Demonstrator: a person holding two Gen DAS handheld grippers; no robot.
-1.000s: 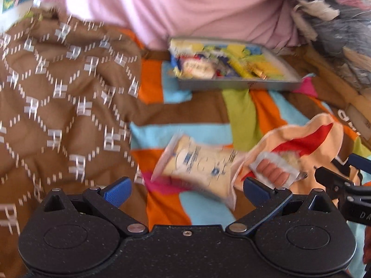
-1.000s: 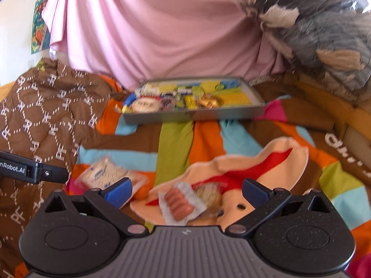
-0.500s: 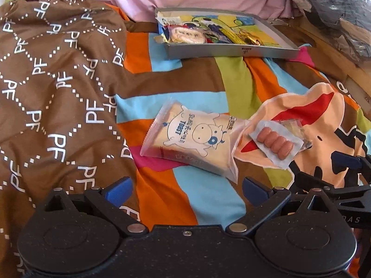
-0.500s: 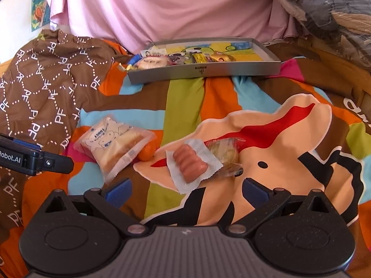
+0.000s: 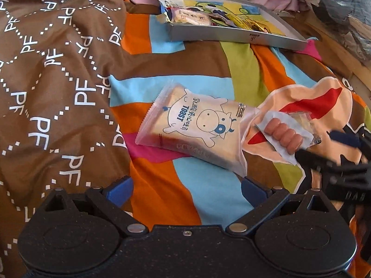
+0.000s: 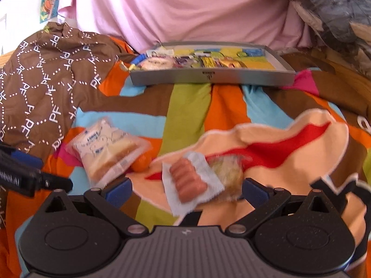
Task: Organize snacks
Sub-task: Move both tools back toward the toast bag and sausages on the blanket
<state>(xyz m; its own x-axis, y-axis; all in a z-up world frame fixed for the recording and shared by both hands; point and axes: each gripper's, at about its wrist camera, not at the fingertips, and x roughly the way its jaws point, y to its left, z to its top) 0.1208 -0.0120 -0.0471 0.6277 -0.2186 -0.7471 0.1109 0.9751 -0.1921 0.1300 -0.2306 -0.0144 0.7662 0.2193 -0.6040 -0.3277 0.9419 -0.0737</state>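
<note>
On the bed, going left to right, lie a brown quilt (image 5: pixel 53 88), a striped blanket (image 5: pixel 162 199), the toast bag (image 5: pixel 197 127), the sausage pack (image 5: pixel 284 135) and a clear-wrapped snack (image 6: pixel 228 171) tucked against it; the tray (image 6: pixel 213 77), already holding several packets, sits well behind them near the pink cloth (image 6: pixel 185 11).

Both pairs of fingers are spread wide and hold nothing. The left gripper (image 5: pixel 185 186) hangs just short of the toast bag's near corner, and the right gripper (image 6: pixel 186 188) is low over the sausage pack, whose near edge lies between its fingers.

Several things could go wrong. The soft, rumpled bedding gives no firm backing, so a flat pack may be pressed into the blanket rather than caught. The sausage pack overlaps the clear snack, so closing on it may drag or pinch both. The toast bag's slick film and loose seam could slip out, and its right end touches the sausage pack, so lifting one may shift the other. The grippers are close together and could collide.

Only the right view shows a small orange thing (image 6: pixel 140 164) peeping out from under the toast bag, and the tray's full width. Only the left view shows the bag's print clearly, and the right gripper's fingers (image 5: pixel 313 159) beside the sausage pack.
</note>
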